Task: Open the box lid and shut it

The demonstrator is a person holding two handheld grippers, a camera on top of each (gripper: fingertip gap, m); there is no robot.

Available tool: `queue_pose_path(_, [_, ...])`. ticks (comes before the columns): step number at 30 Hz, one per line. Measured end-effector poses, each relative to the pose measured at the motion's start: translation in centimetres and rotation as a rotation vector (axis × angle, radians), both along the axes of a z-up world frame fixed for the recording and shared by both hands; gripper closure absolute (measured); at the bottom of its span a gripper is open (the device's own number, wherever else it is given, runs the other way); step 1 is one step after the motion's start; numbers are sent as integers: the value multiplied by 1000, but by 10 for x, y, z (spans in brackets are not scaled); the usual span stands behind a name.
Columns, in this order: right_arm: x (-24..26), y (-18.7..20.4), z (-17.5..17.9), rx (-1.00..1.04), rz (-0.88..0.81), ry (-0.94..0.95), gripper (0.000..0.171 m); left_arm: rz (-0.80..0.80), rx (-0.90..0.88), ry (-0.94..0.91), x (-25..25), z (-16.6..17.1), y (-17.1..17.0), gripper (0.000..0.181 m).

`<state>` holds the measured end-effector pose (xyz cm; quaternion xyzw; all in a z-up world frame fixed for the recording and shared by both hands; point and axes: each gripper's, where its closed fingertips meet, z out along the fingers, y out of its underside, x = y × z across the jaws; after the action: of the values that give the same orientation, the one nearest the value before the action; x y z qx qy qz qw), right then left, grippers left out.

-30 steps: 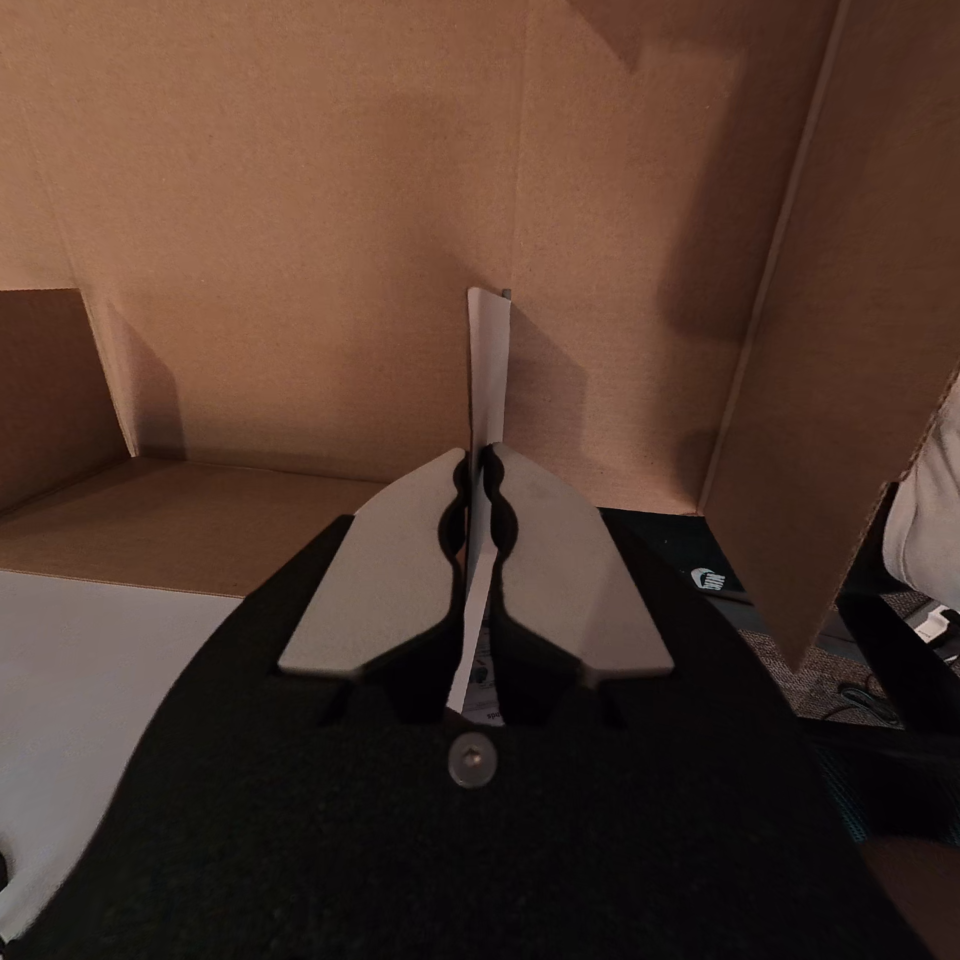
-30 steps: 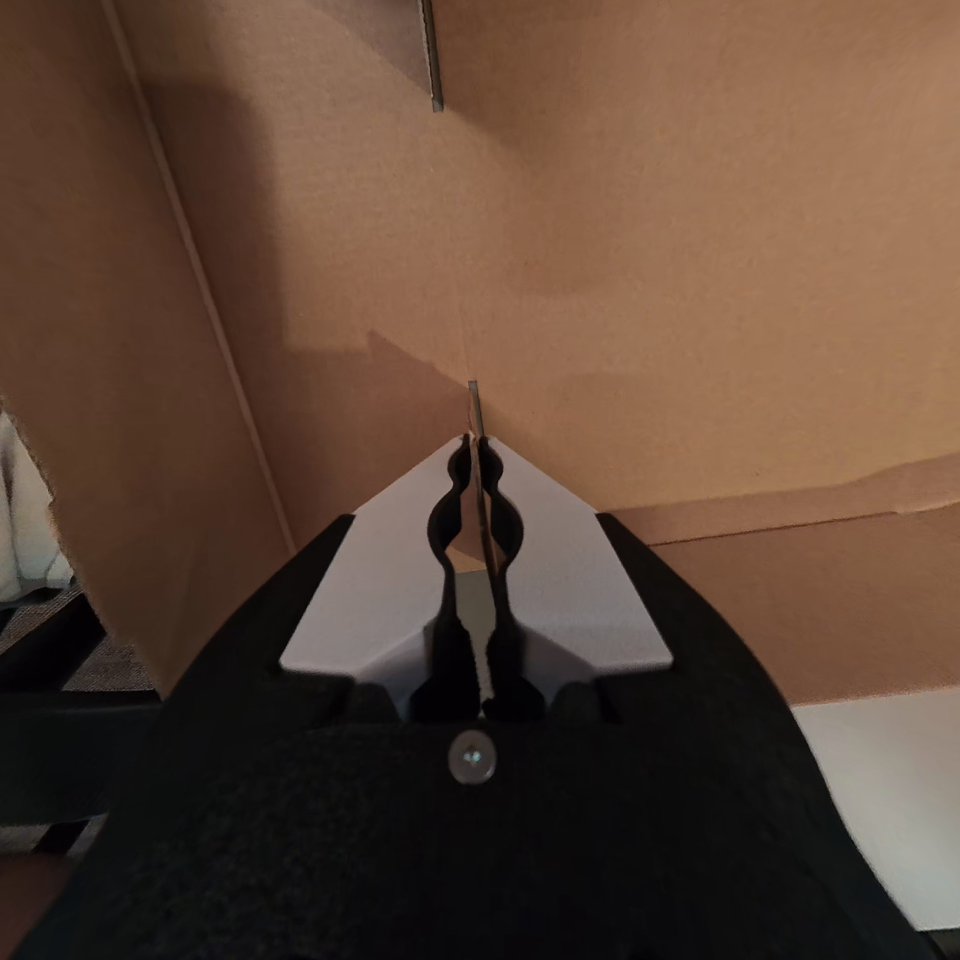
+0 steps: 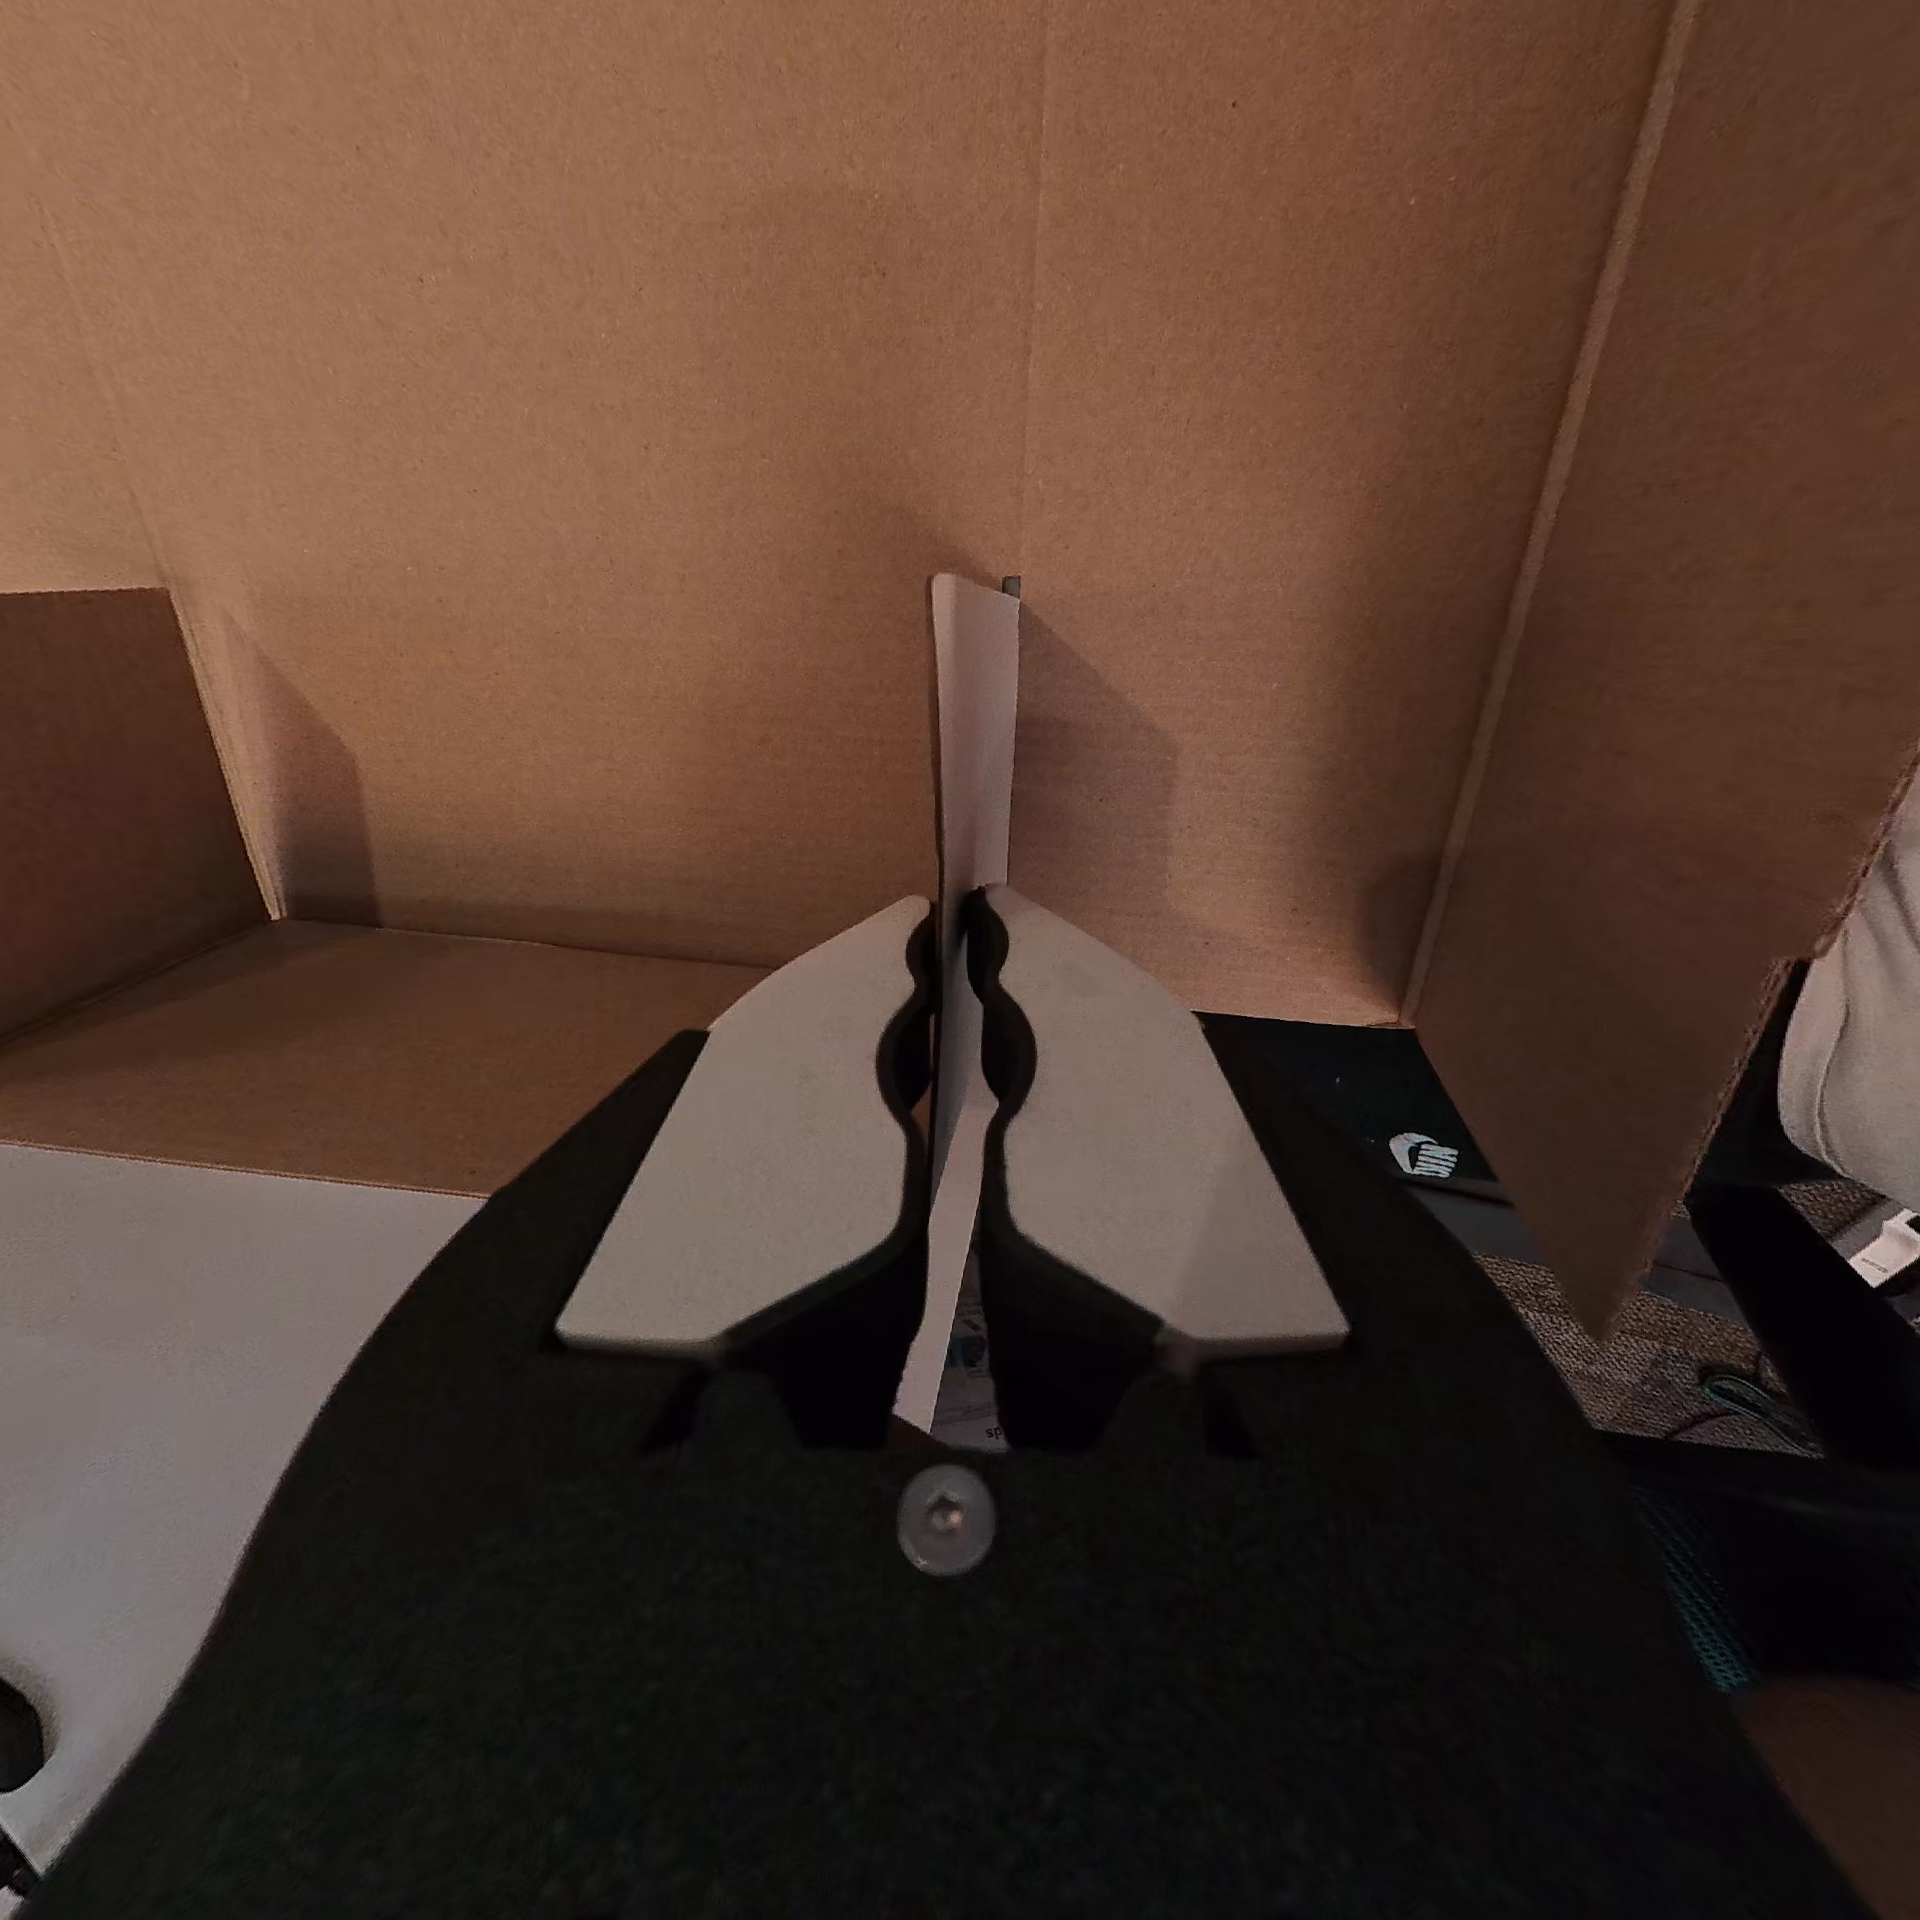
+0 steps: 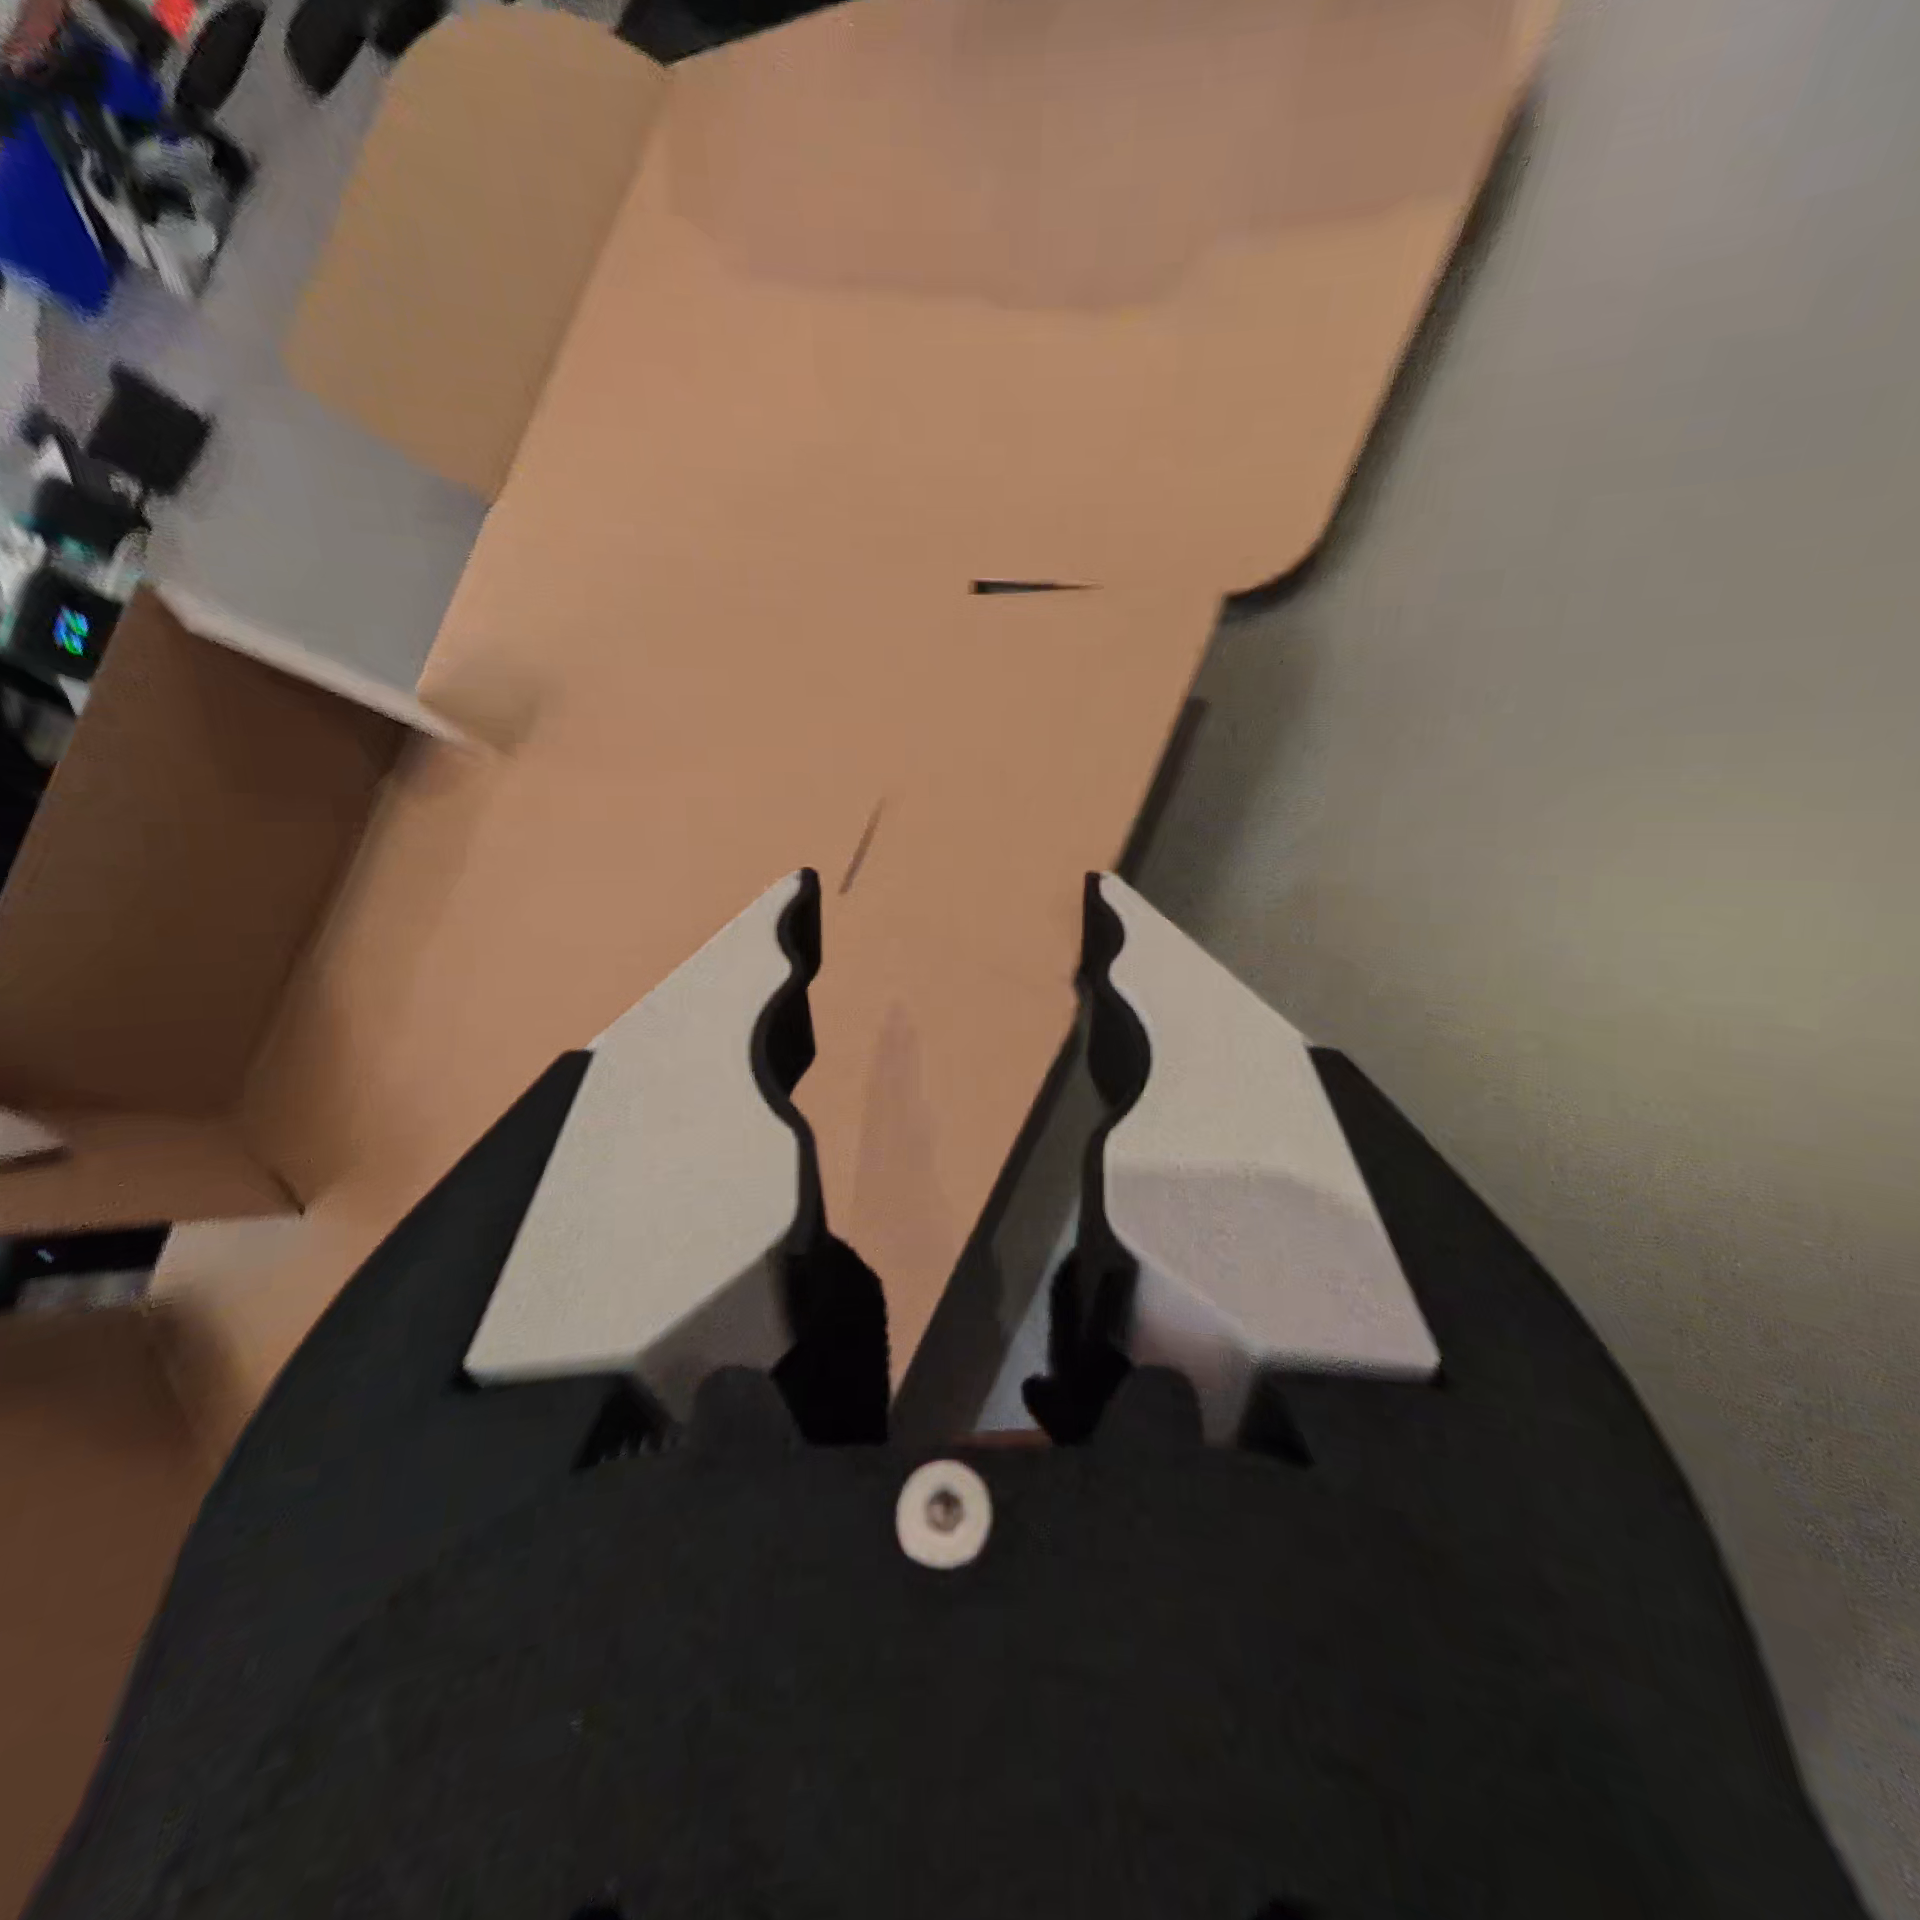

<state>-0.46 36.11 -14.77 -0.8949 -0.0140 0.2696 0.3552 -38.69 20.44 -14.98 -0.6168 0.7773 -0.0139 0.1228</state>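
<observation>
Right hand-held gripper (image 4: 945, 894) is now gaping wide and empty, having let go of the lid edge it was pinching a second ago. Left hand-held gripper (image 3: 951, 904) is still clamping the flap (image 3: 977, 727) of the raised box lid (image 3: 623, 416), over the desk (image 3: 156, 1351). Lid looks fully open; shutting is likely next.

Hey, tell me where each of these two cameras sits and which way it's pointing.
Left wrist view: on the left gripper, facing the cardboard lid's inner face; shut on the lid's edge flap.
Right wrist view: on the right gripper, open, looking along the opened lid, blurred.
Shared: the same cardboard box lid.
</observation>
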Motion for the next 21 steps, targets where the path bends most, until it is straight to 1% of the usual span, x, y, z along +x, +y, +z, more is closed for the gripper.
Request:
queue_pose_path(1, [5,6,-12,-19,-19,22,121,0,0,-1,0,0,0,179])
queue_pose_path(4, [10,14,-48,-127,-32,-14,118,-1,-3,-1,0,0,0,179])
queue_pose_path(5, [7,17,-53,-139,-22,-1,119,-2,-4,-1,0,0,0,179])
queue_pose_path(6, [1,20,-52,-135,-3,33,129,-3,-5,0,0,0,0,179])
queue_pose_path(7, [-4,22,-47,-110,17,67,148,-5,-4,-2,0,0,0,179])
queue_pose_path(8, [-6,26,-37,-54,23,79,157,-6,0,-8,1,0,1,179])
queue_pose_path(10, [-22,26,-9,89,117,89,166,-4,12,-15,3,0,1,178])
queue_pose_path(12, [-33,18,2,178,228,-85,167,-14,14,-18,3,0,1,178])
queue_pose_path(14, [-49,7,11,234,374,-247,167,-17,6,-18,3,0,1,178])
queue_pose_path(16, [-63,-1,14,250,516,-430,166,-18,8,-14,3,0,2,178])
queue_pose_path(18, [-76,-7,15,232,643,-561,167,-17,10,-14,4,0,2,178])
queue_pose_path(21, [-92,-6,12,200,783,-720,167,-15,8,-11,4,0,3,178])
